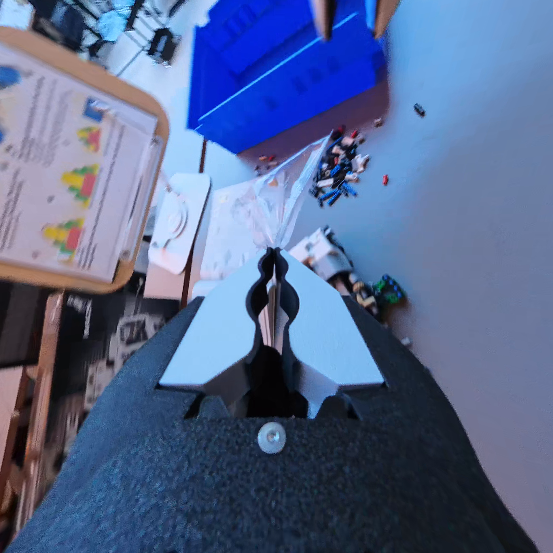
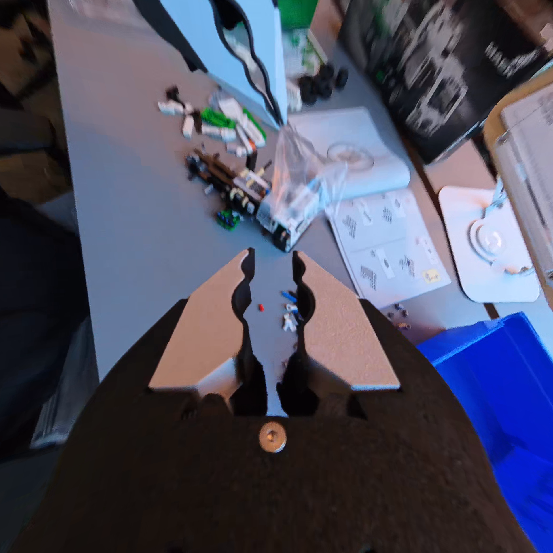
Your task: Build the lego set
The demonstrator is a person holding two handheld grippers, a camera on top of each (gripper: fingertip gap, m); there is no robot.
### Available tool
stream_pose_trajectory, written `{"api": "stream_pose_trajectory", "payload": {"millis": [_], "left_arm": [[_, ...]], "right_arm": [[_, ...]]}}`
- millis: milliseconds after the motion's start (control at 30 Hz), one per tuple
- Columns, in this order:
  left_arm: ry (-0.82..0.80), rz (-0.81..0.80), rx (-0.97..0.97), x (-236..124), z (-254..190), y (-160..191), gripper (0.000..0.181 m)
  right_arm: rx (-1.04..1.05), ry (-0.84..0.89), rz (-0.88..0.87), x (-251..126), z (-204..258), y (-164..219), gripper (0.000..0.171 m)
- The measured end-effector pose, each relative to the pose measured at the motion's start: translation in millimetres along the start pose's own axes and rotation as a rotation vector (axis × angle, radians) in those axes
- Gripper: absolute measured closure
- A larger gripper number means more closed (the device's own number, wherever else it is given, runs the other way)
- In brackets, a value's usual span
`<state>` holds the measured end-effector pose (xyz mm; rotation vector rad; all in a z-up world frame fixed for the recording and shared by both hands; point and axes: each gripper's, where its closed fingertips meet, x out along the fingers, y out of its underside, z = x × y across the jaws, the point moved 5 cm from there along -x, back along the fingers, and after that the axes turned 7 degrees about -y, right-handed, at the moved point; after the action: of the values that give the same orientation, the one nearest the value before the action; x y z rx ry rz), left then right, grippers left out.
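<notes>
My left claw (image 1: 273,250) is pinched tight on a corner of the clear bag (image 1: 281,191), holding it up so its mouth hangs toward the pile of small parts (image 1: 338,170) beside the blue bin (image 1: 269,89) — I judge it has been tipped out there to sort. My right claw (image 2: 273,254) hovers part open and empty over a few strays (image 2: 288,311), probably ready to pick. The half-built model (image 2: 239,188) lies mid-tabletop, the manual (image 2: 386,242) open beside it for reference.
</notes>
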<state>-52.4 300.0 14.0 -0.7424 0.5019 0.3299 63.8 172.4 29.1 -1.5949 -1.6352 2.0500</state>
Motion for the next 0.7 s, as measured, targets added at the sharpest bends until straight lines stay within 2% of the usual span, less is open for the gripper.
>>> {"api": "stream_pose_trajectory", "payload": {"millis": [100,233,300,400,533,633,700], "left_arm": [[-0.176,0.013,-0.107,-75.3,14.2,44.4,0.181],[-0.522,0.127,-0.250,-201.9,13.1,112.6,0.181],[-0.673,0.180,-0.331,-261.6,-3.1,142.0,0.181],[-0.884,0.353,-0.396,-330.3,-29.5,192.8,0.181],[-1.006,0.634,-0.455,-374.6,-60.5,269.9,0.181],[-1.011,0.790,-0.511,-386.6,-79.2,327.8,0.181],[-0.986,0.820,-0.573,-386.5,-88.4,357.3,0.181]], "right_arm": [[0.021,0.015,-0.191,7.3,31.6,3.7,0.152],[0.135,-0.079,-0.381,49.9,78.1,25.6,0.156],[0.200,-0.154,-0.425,76.7,97.0,36.7,0.160],[0.278,-0.221,-0.369,108.7,112.2,55.2,0.159],[0.278,-0.255,-0.345,121.3,120.4,59.3,0.155],[0.240,-0.212,-0.318,127.3,120.1,61.1,0.155],[0.253,-0.225,-0.328,131.1,123.3,61.7,0.155]]}}
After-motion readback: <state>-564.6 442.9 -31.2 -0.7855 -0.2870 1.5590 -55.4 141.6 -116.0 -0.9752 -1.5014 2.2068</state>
